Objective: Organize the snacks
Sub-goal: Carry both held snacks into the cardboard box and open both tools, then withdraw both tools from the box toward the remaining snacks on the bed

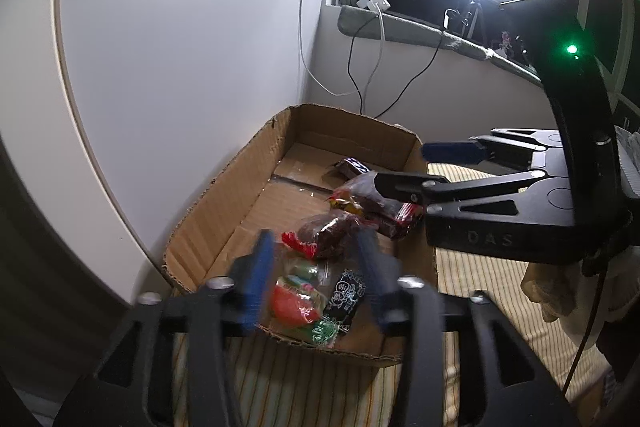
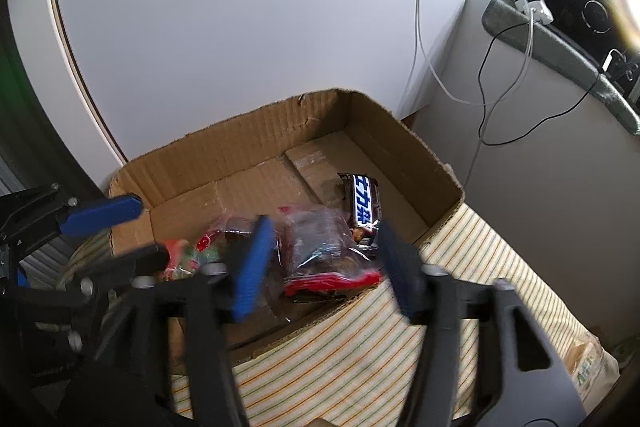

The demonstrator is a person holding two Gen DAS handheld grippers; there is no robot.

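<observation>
Cardboard box [image 1: 224, 211] sits on a striped cloth [image 2: 360, 355] against a white wall, open top. Several snacks are already inside, bunched at the near right end: clear bag with red trim [image 2: 320, 251], blue-and-white chocolate bar [image 2: 362, 201] just beyond it, dark red-brown packet [image 1: 328, 235], small black sachet [image 1: 344, 293], and a red-green wrapped pack [image 1: 298, 305] at the near wall. The far left part of the box floor is bare.

Left gripper [image 1: 316, 279] hovers over the near end of the box, jaws wide apart, nothing held; packs show between the fingers but untouched as far as can be told. Right gripper [image 2: 324, 267] is above the near right rim, jaws also spread wide and empty.

Judged progress: mostly done, snacks are in the box. A pale packet [image 2: 588, 359] lies outside on the cloth at far right; possibly one item left. Snacks are piled, not arranged, so tidying may remain.
</observation>
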